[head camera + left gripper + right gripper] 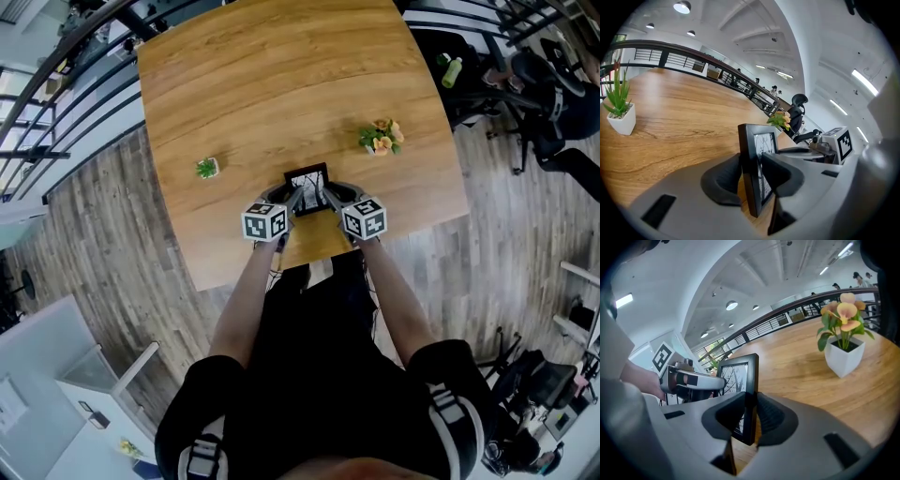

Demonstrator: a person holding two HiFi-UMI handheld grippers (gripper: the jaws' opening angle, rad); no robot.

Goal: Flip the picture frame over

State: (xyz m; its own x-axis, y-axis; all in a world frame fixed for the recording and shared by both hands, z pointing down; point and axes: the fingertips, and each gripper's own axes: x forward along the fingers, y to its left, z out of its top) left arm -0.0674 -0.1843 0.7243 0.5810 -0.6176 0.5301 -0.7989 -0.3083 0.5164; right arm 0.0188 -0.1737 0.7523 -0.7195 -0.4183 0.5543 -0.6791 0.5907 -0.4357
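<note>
My right gripper (750,420) clenches the picture frame (734,376). My left gripper (757,177) has its jaws slack around it. Potted flowers (843,341) stand nearby on the table (281,75).

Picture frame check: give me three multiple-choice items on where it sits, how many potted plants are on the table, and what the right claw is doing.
1. On the table, the picture frame stands:
A) at the far edge
B) near the near edge
C) in a far corner

2. Potted plants on the table:
A) one
B) two
C) four

3. The right claw is:
A) open and empty
B) shut on a flowerpot
C) shut on the frame

Answers:
1. B, the head view shows it close to the person's side.
2. B, a green plant and a flowering plant.
3. C, the right gripper view shows it clamping the frame's edge.
</note>
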